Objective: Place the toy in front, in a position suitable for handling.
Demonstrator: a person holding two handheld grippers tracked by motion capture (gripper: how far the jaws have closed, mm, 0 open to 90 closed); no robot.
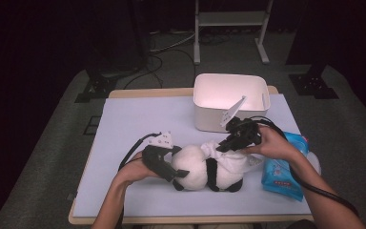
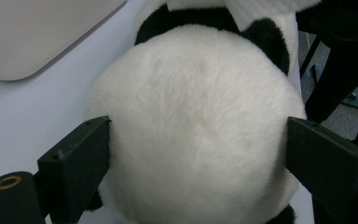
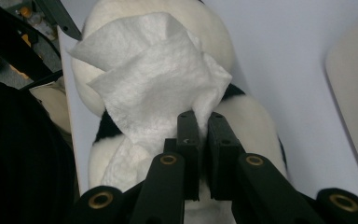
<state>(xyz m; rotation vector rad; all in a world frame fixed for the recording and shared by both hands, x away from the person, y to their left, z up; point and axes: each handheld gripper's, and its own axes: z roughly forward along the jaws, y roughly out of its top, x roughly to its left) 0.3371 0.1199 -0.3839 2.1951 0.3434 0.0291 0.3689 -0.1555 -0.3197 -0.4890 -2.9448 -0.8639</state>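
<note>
The plush panda [image 1: 205, 169] lies on its side on the pale blue table mat [image 1: 138, 119], toward the near edge, and everything here is placed around it. Left gripper [image 1: 174, 172] is on the panda's round white head, jaws spread wide and pressing the fur on either side, so the head is gripped between them; the left gripper view shows that white dome [image 2: 196, 126] wedged between the two black jaws. Right gripper [image 1: 225, 145] sits over the panda's body, jaws pinched nearly closed on a white wipe [image 3: 158, 93], and the sheet drapes down across the black-and-white fur. Just behind the panda stands a white open bin [image 1: 231, 98], its near wall close to the right gripper. To the right of the panda, touching or nearly touching it, lies a blue wipes packet [image 1: 286, 174] with red print on its label, too small to read. The right forearm crosses over that packet, hiding part of it. Cables trail off both grippers toward the near edge.
</note>
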